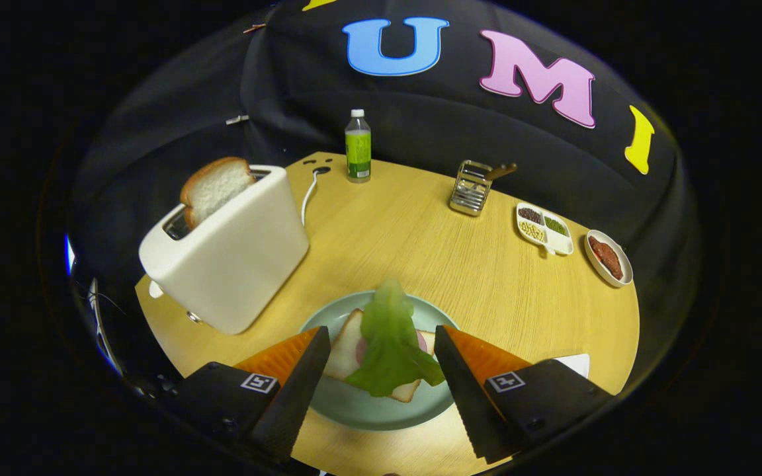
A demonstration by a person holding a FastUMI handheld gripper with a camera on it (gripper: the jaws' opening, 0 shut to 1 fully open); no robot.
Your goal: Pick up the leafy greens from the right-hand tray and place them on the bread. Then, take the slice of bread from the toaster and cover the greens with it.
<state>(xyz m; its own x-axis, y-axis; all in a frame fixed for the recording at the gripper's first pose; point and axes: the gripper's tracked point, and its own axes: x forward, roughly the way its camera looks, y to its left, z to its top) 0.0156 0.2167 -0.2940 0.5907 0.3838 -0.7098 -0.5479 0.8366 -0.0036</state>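
Two fingers spread | hand-held gripper [381, 350] released (nothing held) | leafy greens [391, 347] half-hide bread [348, 350]

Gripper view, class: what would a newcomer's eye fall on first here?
First, the leafy greens lying on the bread on the pale green plate, between the fingers of the open tool, which do not press on them. Next, the white toaster beyond the plate, with a bread slice sticking up from its slot.
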